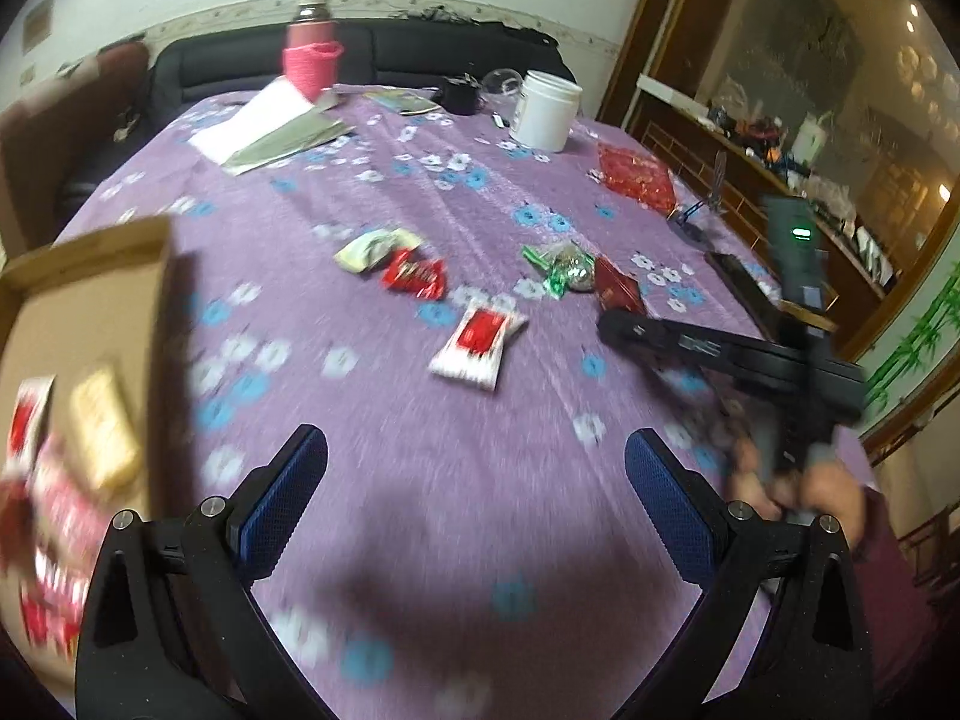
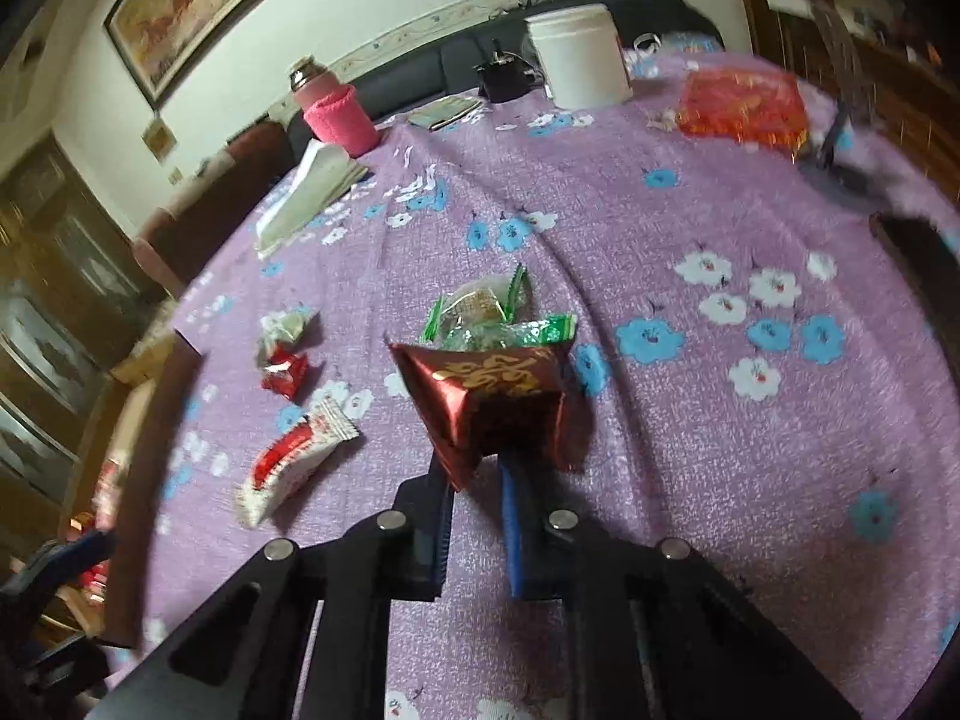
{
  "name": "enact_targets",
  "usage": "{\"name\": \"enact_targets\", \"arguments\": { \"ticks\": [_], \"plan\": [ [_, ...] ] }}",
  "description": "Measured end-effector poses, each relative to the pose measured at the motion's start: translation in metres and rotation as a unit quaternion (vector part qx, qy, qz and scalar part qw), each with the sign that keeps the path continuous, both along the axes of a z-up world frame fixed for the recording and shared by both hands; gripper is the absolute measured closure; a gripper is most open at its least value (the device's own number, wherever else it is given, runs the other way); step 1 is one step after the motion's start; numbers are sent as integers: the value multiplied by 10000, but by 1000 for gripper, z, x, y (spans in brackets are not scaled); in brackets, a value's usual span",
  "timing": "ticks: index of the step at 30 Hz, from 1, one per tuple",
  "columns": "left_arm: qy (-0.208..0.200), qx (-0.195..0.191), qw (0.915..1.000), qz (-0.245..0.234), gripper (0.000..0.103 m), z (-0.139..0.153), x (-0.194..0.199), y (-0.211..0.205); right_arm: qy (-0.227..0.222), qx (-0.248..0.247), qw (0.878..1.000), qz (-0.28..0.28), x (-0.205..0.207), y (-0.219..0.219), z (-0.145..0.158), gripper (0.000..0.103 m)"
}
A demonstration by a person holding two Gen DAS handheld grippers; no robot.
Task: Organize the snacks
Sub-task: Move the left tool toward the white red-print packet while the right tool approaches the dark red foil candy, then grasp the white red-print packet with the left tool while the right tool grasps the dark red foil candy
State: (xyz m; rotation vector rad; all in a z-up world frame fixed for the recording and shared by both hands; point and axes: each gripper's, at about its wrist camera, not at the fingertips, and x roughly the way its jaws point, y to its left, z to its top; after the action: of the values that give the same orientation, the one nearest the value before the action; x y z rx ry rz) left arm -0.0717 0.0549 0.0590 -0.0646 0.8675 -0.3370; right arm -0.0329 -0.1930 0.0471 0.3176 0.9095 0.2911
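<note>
Purple tablecloth [image 2: 690,480] lies bare around right gripper [image 2: 477,468] pinching maroon packet [image 2: 492,402].

Purple flowered tablecloth [image 2: 660,228], maroon-gold packet [image 2: 498,396]

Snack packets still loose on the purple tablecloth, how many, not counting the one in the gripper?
4: red-and-white packet, small red packet, pale green packet behind it, green-wrapped snack at centre. The held dark red packet may hide others.

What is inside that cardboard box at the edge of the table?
The cardboard box holds several snack packets: red-and-white ones and a pale yellow one. The picture is blurred, and whatever lies beneath them is hidden.
</note>
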Motion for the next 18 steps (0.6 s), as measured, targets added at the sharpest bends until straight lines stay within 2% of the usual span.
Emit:
{"name": "enact_targets", "arguments": {
  "ticks": [1, 3, 6, 8, 9, 10, 11, 12, 13, 15, 18],
  "plan": [
    [-27, 67, 10000, -43, 2, -2, 8, -6, 74, 235, 9997, -38, 0, -7, -1, 83],
    [-106, 206, 9996, -147, 4, -6, 28, -18, 166, 709, 9973, -110, 0, -20, -3, 66],
    [-61, 353, 9989, -298, 8, -18, 54, -32, 101, 1152, 9930, -243, -2, -35, 0, 54],
    [24, 476, 9979, -434, 22, -26, 65, -43, 61, 1261, 9917, -252, -2, -37, 2, 50],
    [102, 589, 9968, -523, 25, -32, 72, -49, 56, 1286, 9914, -242, -2, -36, 2, 47],
    [144, 683, 9961, -549, 35, -36, 75, -53, 55, 1272, 9916, -234, -2, -35, 3, 46],
    [194, 773, 9952, -560, 57, -40, 78, -57, 50, 1237, 9920, -234, -2, -34, 3, 46],
    [320, 854, 9943, -548, 68, -46, 83, -59, 34, 1209, 9924, -240, -2, -34, 4, 45],
    [205, 856, 9948, -505, 74, -44, 82, -57, 15, 1212, 9923, -251, -2, -34, 5, 45],
    [299, 598, 9966, -483, 75, -44, 81, -51, -41, 1285, 9912, -313, -2, -36, 6, 42],
    [364, 425, 9977, -380, 75, -43, 75, -42, -186, 1425, 9882, -526, -6, -48, 8, 37]
  ]
}}
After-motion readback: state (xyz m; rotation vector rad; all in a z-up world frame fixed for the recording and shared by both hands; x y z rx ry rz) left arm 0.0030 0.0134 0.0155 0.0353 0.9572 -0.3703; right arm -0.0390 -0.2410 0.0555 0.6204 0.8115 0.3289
